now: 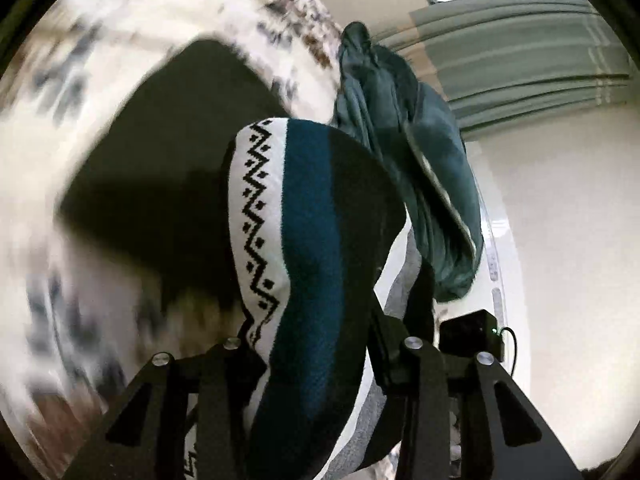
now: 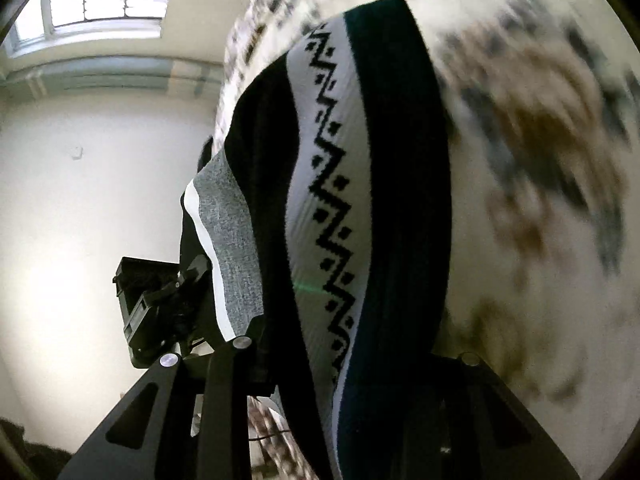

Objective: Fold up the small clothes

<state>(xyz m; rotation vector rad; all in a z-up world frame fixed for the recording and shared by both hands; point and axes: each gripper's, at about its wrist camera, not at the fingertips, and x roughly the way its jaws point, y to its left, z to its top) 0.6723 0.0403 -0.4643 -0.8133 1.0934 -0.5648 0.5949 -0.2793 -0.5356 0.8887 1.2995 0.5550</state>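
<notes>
Clearly both ends of the striped knit garment (image 1: 308, 240) are lifted off the patterned cloth surface (image 1: 120, 40), and every risk hangs on how much fabric each grip has. Left of the garment, in the left wrist view, that surface is blurred and a dark shadow lies on it. The left hand-held gripper (image 1: 320, 360) has its jaws drawn partway in around the garment's bunched end; the fabric fills the gap, so it looks clamped, though the pads themselves are hidden. Right of the garment there, a dark green cloth (image 1: 404, 152) hangs just beside it, perhaps touching; it could catch and be dragged along. In the right wrist view the right hand-held gripper (image 2: 344, 392) is likewise closed partway on the garment's other end, its fingertips buried under fabric. Left of the garment here sits the other gripper's black body. If either grip holds only one layer, the knit may slip out or hang unevenly, and the fold would land crooked. Pulling the ends too far apart could stretch it.
</notes>
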